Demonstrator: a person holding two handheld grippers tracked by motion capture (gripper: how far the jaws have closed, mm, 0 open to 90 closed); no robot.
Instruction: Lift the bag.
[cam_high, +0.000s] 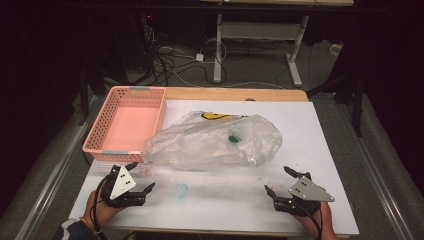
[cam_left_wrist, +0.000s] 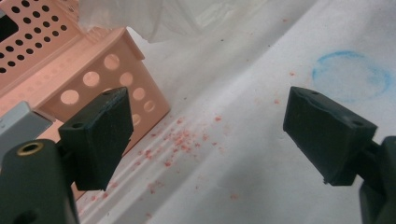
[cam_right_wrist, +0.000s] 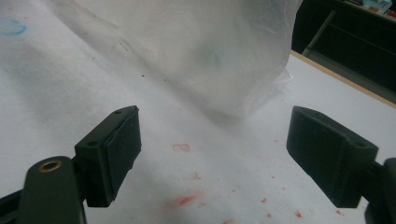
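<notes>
A crumpled clear plastic bag (cam_high: 215, 140) lies in the middle of the white table sheet (cam_high: 310, 130), with something green (cam_high: 233, 137) and a yellow patch (cam_high: 214, 116) showing through it. A pink perforated basket (cam_high: 127, 122) stands empty at the back left, touching the bag's left end. My left gripper (cam_high: 140, 176) hovers open at the front left, just in front of the basket's near corner (cam_left_wrist: 126, 88). My right gripper (cam_high: 280, 181) is open at the front right, facing the bag (cam_right_wrist: 210, 51) from a short distance. Nothing sits between either pair of jaws.
A faint blue ring (cam_high: 180, 190) is drawn on the sheet near the front centre, and red specks (cam_left_wrist: 182, 140) are scattered by the basket. The wooden table edge (cam_high: 235, 93) shows at the back. Beyond it are cables and a desk frame (cam_high: 218, 50) on the floor.
</notes>
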